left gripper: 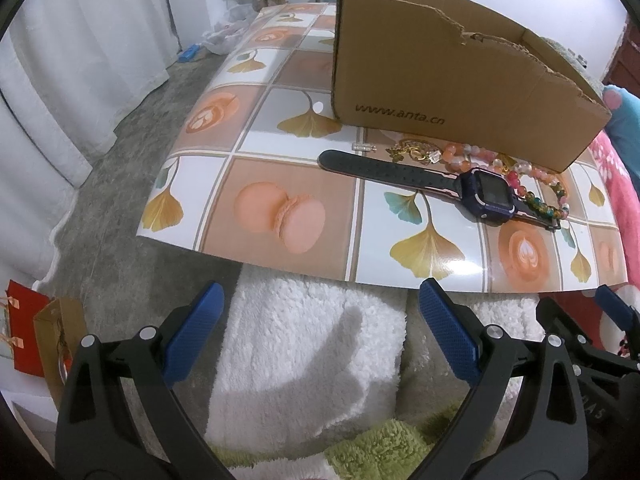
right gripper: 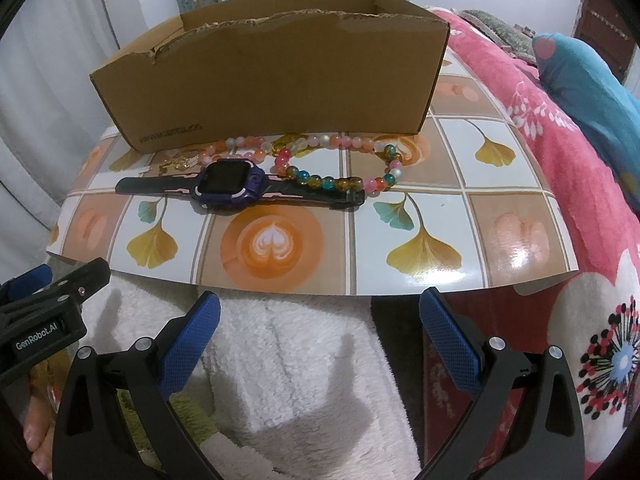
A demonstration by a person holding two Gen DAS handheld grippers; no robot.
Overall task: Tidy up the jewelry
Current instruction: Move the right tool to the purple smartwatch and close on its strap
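A dark blue smartwatch (left gripper: 486, 194) (right gripper: 228, 186) lies flat on the patterned mat (left gripper: 300, 184) (right gripper: 440, 220), in front of an open cardboard box (left gripper: 440, 80) (right gripper: 272, 76). Behind it lie a pale orange bead bracelet (left gripper: 460, 156) (right gripper: 332, 142), a multicoloured bead bracelet (left gripper: 548, 194) (right gripper: 340, 182) and a gold chain piece (left gripper: 412, 150) (right gripper: 180, 160). My left gripper (left gripper: 320, 336) hangs open before the mat's near edge, with nothing between its fingers. My right gripper (right gripper: 320, 336) is open too, also short of the mat. The right gripper shows at the left wrist view's right edge (left gripper: 600, 332).
A white fluffy rug (left gripper: 304, 360) (right gripper: 300, 360) lies under both grippers. A pink floral blanket (right gripper: 580, 160) and a blue cushion (right gripper: 580, 68) lie right of the mat. Small paper bags (left gripper: 40, 332) stand on the floor at left. White curtains (left gripper: 60, 80) hang at the far left.
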